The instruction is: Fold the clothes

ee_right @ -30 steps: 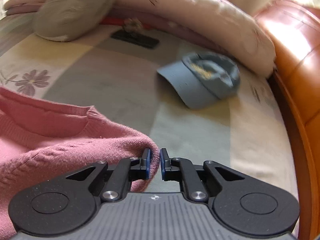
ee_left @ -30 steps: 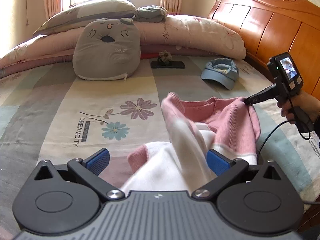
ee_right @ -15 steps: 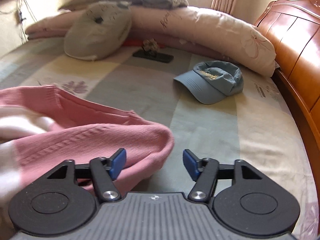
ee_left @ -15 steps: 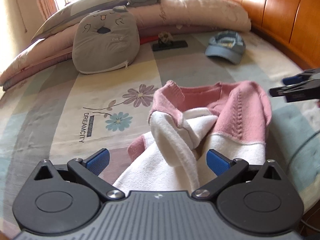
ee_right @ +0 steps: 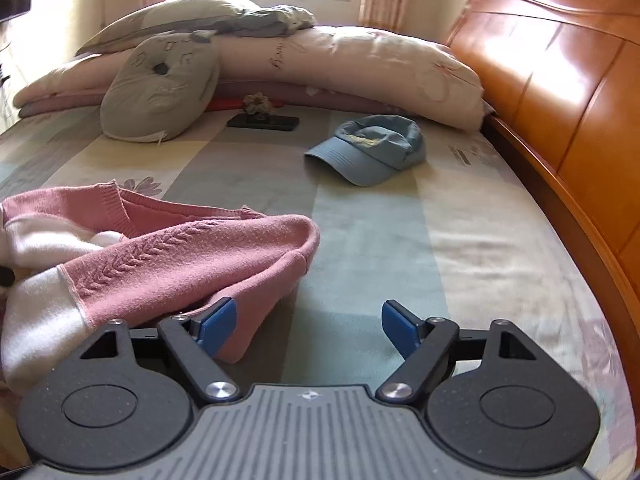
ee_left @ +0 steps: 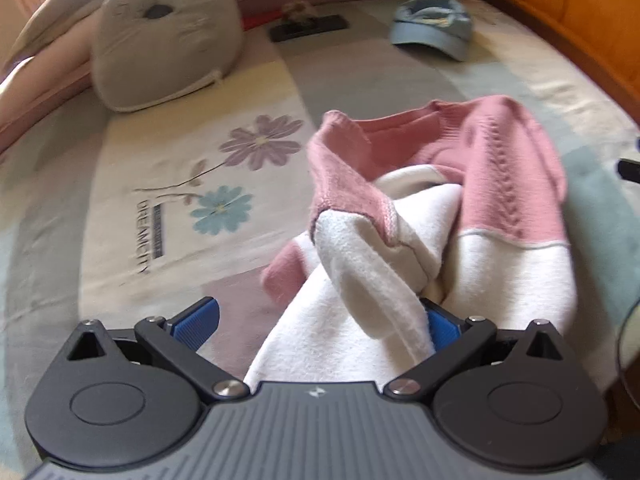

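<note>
A pink and white knit sweater (ee_left: pixel 408 216) lies bunched on the bed, pink collar end far, white end near. It also shows at the left of the right wrist view (ee_right: pixel 168 256). My left gripper (ee_left: pixel 320 320) is open, and the white cloth lies between its blue pads (ee_left: pixel 196 318) without being clamped. My right gripper (ee_right: pixel 308 324) is open and empty, just right of the sweater's pink shoulder, with its left pad (ee_right: pixel 218 324) against the cloth edge.
A blue cap (ee_right: pixel 368 148) lies on the bed beyond the sweater. A grey cat cushion (ee_right: pixel 156 88), a dark phone-like slab (ee_right: pixel 264 122), and stacked pillows and quilts (ee_right: pixel 340 64) line the far side. A wooden headboard (ee_right: pixel 560 80) runs along the right.
My right gripper opened and let go of the pink shoulder, which dropped onto the bed. My left gripper stayed open and tilted down closer over the sweater.
</note>
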